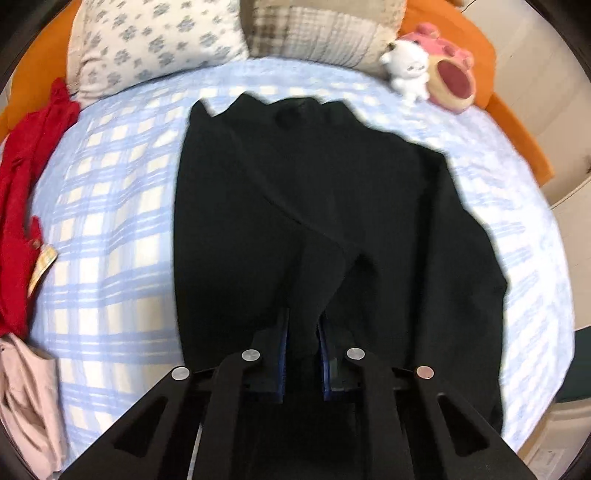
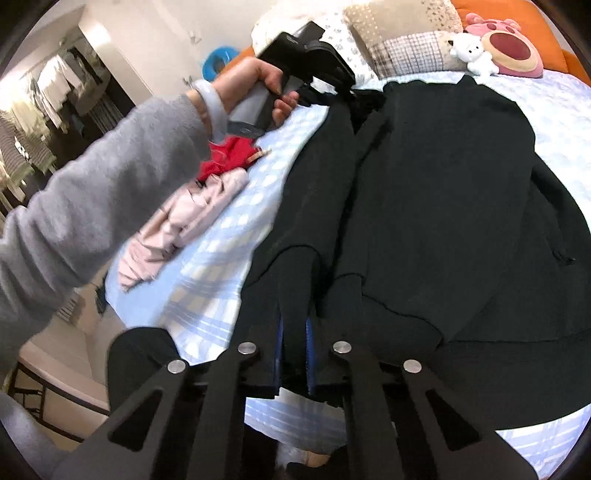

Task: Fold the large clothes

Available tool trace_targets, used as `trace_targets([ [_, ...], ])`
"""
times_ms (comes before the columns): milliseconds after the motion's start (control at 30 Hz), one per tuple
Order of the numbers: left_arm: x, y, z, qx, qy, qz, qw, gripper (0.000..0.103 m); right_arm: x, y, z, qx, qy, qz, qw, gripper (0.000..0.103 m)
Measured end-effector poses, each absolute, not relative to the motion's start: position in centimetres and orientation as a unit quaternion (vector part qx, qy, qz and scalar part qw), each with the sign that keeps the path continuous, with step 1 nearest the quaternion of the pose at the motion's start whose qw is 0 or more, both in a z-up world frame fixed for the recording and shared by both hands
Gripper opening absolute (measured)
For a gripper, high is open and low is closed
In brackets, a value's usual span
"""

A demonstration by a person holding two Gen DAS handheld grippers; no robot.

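a large black garment (image 1: 332, 206) is spread flat on a bed (image 1: 122, 206) covered with a blue and white checked sheet, its collar end toward the pillows and its hem toward the cameras. in the left wrist view a fold of the black fabric is drawn up into the left claw (image 1: 303, 325), whose blue-lined fingers are narrowed onto the cloth between them. in the right wrist view a strip of the same garment (image 2: 443, 192) is likewise pinched in the right claw (image 2: 293, 325), narrow and closed on the fabric, with the sheet showing beneath it.

the left claw is also seen from the right wrist view, at the garment's far left edge near the collar (image 2: 354, 94), gripped by a hand (image 2: 258, 77) in a grey sleeve (image 2: 92, 206) with a pale bangle at the wrist; its fingertips are hidden there among dark cloth.

a red garment (image 1: 26, 192) and a pale pink garment (image 1: 26, 398) are bunched along the left edge of the bed, apart from the black one. at the head of the bed a floral pillow (image 1: 155, 40) and a checked pillow (image 1: 321, 29) are laid side by side, with a small white plush toy (image 1: 406, 70) touching a pink plush toy (image 1: 450, 74) just beside them. an orange headboard (image 1: 517, 122) is seen behind.
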State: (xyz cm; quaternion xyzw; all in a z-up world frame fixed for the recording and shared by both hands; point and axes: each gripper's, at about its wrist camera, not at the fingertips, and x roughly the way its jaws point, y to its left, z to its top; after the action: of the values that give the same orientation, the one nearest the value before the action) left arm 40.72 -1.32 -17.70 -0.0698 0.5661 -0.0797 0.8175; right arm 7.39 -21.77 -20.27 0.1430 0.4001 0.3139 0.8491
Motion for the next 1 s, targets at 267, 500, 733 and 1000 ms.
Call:
trace_targets([
  [267, 40.5, -6.7, -22.4, -0.013, 0.584, -0.109, 0.804, 0.032, 6.7, -21.4, -22.2, 0.155, 0.448, 0.313, 0.823, 0.009],
  [500, 38.7, -8.5, -20.7, 0.019, 0.566, -0.154, 0.810, 0.081, 6.5, -20.5, -22.7, 0.143, 0.475, 0.316, 0.809, 0.020],
  [733, 38.5, -4.9, -14.3, -0.029, 0.506, -0.166, 0.846, 0.087, 4.8, -23.5, -17.0, 0.128, 0.400, 0.280, 0.863, 0.045],
  [1000, 43.3, -2.8, -19.0, -0.013, 0.527, -0.083, 0.846, 0.080, 6.5, -20.9, -17.8, 0.098, 0.405, 0.312, 0.854, 0.017],
])
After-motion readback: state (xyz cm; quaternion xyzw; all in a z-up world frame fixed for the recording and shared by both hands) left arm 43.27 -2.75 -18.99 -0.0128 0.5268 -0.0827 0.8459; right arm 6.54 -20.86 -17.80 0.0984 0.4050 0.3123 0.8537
